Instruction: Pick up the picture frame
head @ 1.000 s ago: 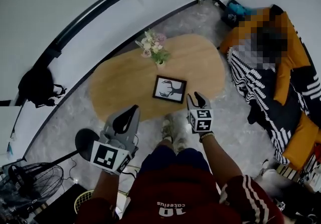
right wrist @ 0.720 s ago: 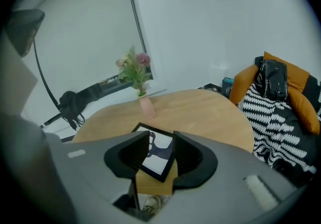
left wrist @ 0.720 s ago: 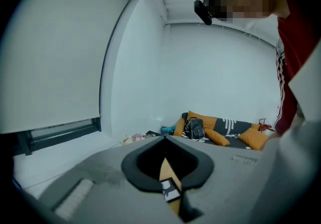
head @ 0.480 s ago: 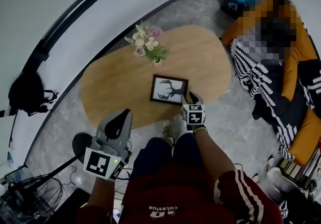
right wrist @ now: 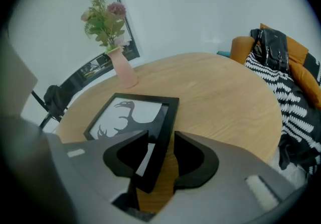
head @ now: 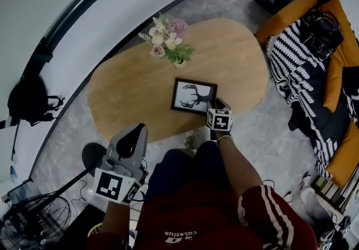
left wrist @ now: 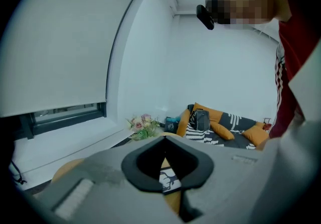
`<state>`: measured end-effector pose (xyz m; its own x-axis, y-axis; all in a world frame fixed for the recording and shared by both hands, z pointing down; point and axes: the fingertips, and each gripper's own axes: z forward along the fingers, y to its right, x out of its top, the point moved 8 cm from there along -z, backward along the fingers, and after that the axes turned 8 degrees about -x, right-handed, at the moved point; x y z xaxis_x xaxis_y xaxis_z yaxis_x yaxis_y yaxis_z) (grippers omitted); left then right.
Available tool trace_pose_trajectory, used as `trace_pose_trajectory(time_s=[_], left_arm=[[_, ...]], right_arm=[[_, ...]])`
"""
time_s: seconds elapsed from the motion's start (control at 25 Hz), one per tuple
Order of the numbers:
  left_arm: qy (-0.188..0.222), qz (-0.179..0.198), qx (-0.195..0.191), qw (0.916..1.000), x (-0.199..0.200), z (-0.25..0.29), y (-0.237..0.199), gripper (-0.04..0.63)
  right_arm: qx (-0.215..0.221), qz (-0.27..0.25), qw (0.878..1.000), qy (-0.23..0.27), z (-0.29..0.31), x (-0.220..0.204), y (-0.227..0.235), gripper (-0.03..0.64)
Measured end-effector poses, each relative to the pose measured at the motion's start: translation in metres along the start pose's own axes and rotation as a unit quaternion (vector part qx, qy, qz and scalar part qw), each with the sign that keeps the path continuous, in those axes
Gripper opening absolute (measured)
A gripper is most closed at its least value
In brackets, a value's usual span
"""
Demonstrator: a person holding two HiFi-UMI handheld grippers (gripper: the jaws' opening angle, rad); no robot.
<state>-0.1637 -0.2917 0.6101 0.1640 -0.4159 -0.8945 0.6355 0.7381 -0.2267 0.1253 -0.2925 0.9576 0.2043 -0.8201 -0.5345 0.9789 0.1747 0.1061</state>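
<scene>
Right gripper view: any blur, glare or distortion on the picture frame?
Right gripper view: fisheye bends the table edge, corners vignetted dark; picture frame sharp, no glare; the near jaws look soft. Head view: frame small but crisp, evenly lit.

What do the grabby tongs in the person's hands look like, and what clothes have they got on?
The left tongs and right tongs are grey plastic with curved black pads. Each carries a white cube printed with black square markers. The person wears a dark red shirt with white lettering and white stripes along the sleeve.
</scene>
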Motion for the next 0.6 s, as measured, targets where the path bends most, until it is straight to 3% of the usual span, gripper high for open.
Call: trace_pose_trajectory(time_s=[0.4, 0.6], left_arm=[[0.001, -0.004, 0.004, 1.0, 0.003, 0.002, -0.008, 0.003], [0.002, -0.007, 0.004, 1.0, 0.003, -0.001, -0.008, 0.003]], right_arm=[[0.025, 0.052, 0.998, -0.003, 0.005, 0.0, 0.007, 0.077], [0.022, 0.044, 0.999, 0.005, 0.001, 0.007, 0.009, 0.063]])
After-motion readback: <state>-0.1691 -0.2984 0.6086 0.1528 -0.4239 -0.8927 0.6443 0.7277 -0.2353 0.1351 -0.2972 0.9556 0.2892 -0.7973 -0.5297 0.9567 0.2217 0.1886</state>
